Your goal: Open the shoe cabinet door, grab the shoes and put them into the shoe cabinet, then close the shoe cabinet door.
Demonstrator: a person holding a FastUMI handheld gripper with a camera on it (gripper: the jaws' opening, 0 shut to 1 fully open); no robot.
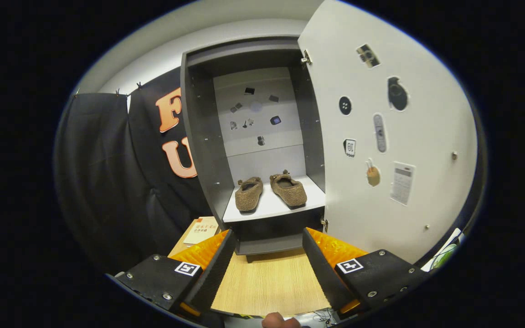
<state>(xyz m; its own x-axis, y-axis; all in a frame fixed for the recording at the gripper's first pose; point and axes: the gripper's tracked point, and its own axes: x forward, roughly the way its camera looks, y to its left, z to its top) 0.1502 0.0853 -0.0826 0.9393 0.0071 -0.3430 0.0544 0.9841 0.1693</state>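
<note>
So far, by our reading, the first two steps look finished and only the closing is left: both shoes sit inside the shoe cabinet (208, 150), and its door (399, 136) stands swung wide open on the right. Going left to right, we pass the black cloth wall, then a small booklet or card (202, 230) lying on the wooden table (269, 282) near the cabinet's left foot, then the dark cabinet body with its pale shelf (274, 207). On that shelf we count two brown fuzzy shoes, the left shoe (249, 193) and the right shoe (288, 189), side by side but not touching, toes pointing out toward us and splayed a little apart. We count one cabinet, one open compartment and one door, hinged on the cabinet's right edge. The door's inner face carries several small stickers; we make out about seven, and more small ones dot the cabinet's back panel. Our gripper (267, 259) hovers over the table short of the cabinet, its two fingers spread well apart and holding nothing. What remains, we judge, is to reach right to the door and push it closed.
</note>
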